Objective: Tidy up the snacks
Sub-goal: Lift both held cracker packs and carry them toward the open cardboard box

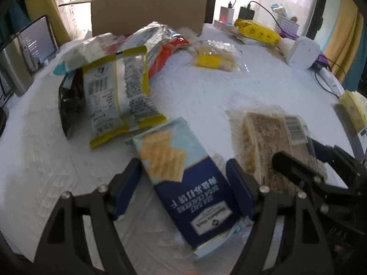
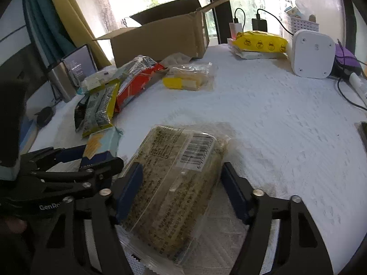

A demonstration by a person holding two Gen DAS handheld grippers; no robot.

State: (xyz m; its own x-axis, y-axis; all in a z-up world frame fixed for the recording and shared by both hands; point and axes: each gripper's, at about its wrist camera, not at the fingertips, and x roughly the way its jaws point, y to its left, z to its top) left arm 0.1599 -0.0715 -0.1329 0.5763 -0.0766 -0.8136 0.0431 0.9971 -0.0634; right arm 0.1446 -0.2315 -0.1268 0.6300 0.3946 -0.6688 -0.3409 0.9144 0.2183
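A blue sea salt cracker pack [image 1: 183,178] lies on the white table between the fingers of my left gripper [image 1: 183,188], which is open around it with small gaps at both pads. A clear-wrapped brown snack bar pack [image 2: 174,190] lies between the fingers of my right gripper [image 2: 181,192], also open around it. The bar pack shows in the left wrist view [image 1: 270,142], the cracker pack in the right wrist view [image 2: 101,144]. An open cardboard box [image 1: 146,11] stands at the back. A pile of snack bags [image 1: 119,78] lies in front of it.
A clear cake pack with a yellow label [image 1: 213,57] lies mid-table. A yellow bag [image 2: 259,42], chargers with cables [image 2: 259,24], a white device [image 2: 313,53] and a white basket [image 2: 302,25] stand at the back right. A tablet [image 1: 39,41] stands at the left edge.
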